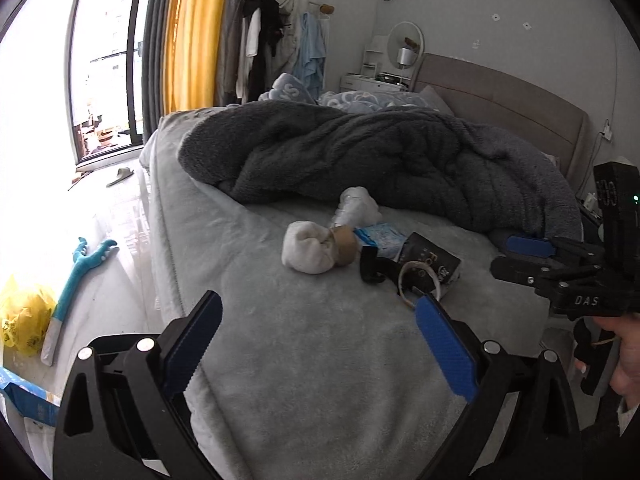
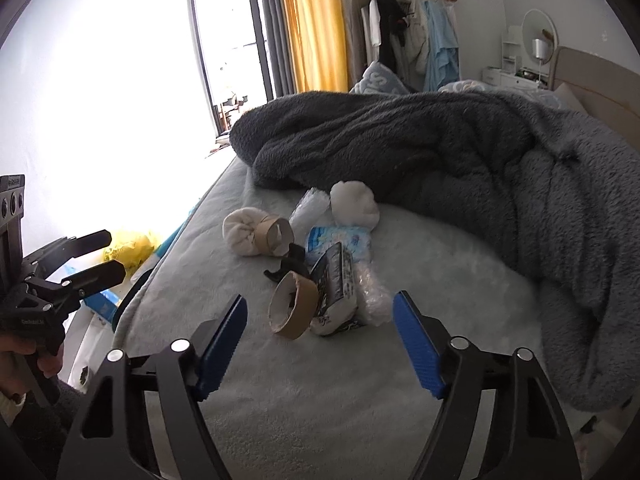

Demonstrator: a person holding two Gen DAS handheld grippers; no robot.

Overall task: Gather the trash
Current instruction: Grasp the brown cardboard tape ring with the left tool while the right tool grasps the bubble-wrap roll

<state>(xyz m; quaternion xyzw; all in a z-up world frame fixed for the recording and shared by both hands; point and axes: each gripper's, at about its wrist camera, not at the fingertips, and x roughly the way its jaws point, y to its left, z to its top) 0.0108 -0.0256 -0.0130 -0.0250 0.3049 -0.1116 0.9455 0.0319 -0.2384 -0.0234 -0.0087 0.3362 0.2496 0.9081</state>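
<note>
A heap of trash lies on the grey bed: a cardboard tape roll, a black-and-white wrapper, a blue-white packet, a white rolled bundle against a second cardboard tube, another white bundle, crumpled clear plastic and a black clip. The heap also shows in the left wrist view. My left gripper is open and empty, short of the heap. My right gripper is open and empty, jaws level with the tape roll's near side, not touching it.
A dark grey fleece blanket is piled behind the heap. A yellow plastic bag and a teal stick-like thing with prongs lie on the floor left of the bed. A clothes rack and a window stand beyond.
</note>
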